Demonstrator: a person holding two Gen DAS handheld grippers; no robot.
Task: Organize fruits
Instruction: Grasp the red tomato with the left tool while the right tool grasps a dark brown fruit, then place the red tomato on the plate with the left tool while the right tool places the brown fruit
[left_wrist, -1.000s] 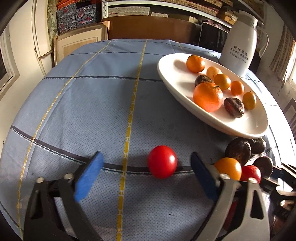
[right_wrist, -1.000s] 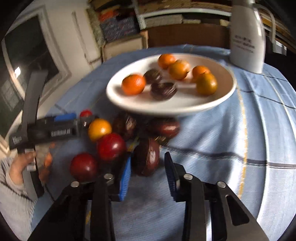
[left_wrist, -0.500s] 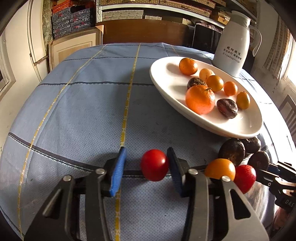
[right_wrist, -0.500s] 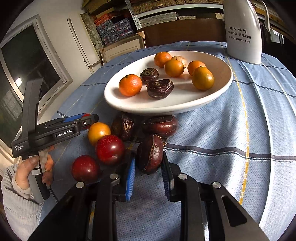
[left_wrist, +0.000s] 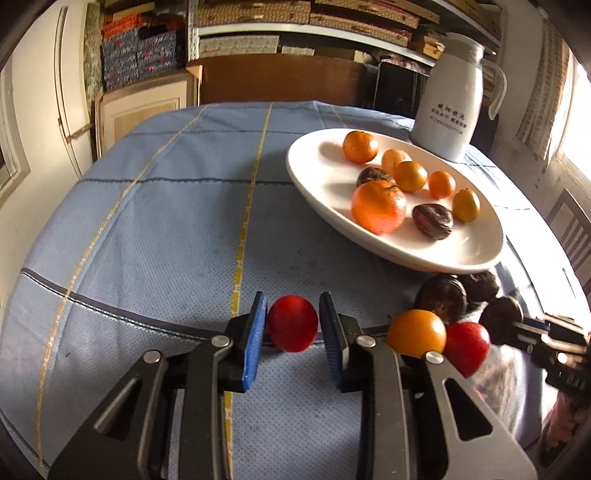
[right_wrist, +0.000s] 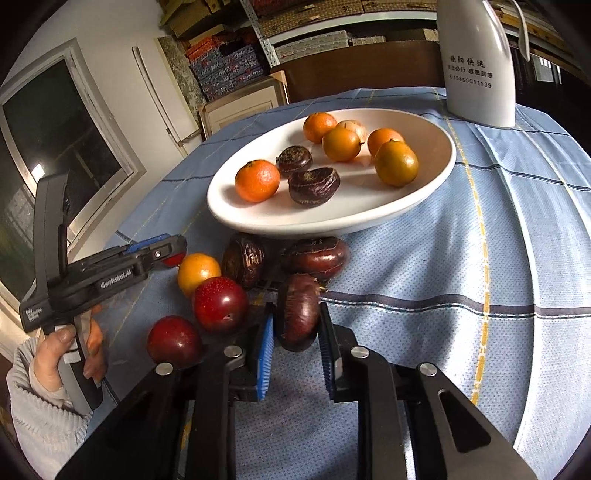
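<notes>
Your left claw (left_wrist: 292, 325) has closed on the smooth red fruit (left_wrist: 292, 323) (slippery, soft); your right claw (right_wrist: 296, 329) has closed on the wrinkled dark fruit (right_wrist: 297, 311), gripped at its middle.

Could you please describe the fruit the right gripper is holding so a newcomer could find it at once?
Look at the cluster just in front of the white plate. Nearest the camera, the dark wrinkled fruit sits between the right gripper's blue pads, unlike its free neighbours.
</notes>
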